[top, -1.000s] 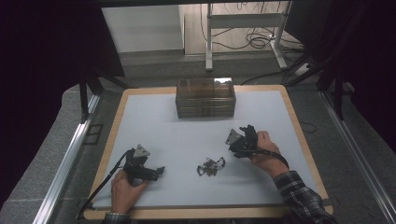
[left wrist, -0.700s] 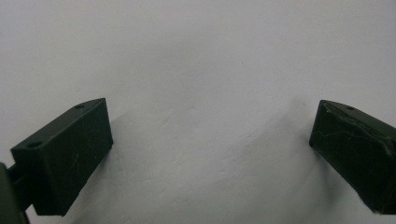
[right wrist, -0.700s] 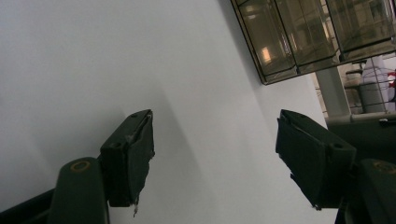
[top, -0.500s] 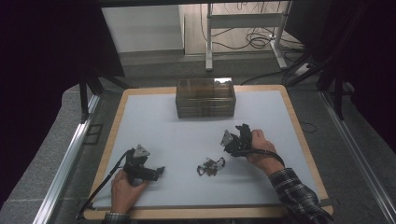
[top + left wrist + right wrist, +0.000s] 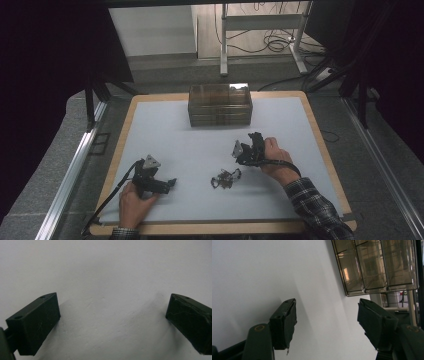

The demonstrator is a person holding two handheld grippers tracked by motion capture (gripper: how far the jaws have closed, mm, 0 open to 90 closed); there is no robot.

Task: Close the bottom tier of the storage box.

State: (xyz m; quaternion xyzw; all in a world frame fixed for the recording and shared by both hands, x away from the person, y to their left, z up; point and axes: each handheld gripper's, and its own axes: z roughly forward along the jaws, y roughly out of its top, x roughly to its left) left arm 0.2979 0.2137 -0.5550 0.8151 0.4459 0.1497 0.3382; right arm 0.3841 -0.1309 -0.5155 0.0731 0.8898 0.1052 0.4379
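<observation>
Dark small tangle (image 5: 226,178) near centre of white mat (image 5: 190,150), shape unclear | right gripper (image 5: 243,150) just right, jaws apart, empty, closing slightly | left gripper (image 5: 167,184) left, agape, empty

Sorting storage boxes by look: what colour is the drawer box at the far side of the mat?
The drawer box is see-through smoky brown plastic, clearest in the right gripper view.

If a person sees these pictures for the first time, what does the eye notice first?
First, the brown transparent plastic drawer box at the far middle of the white table mat. Next, the small dark tangled metal object lying near the front, between the open left gripper and the open right gripper.
</observation>
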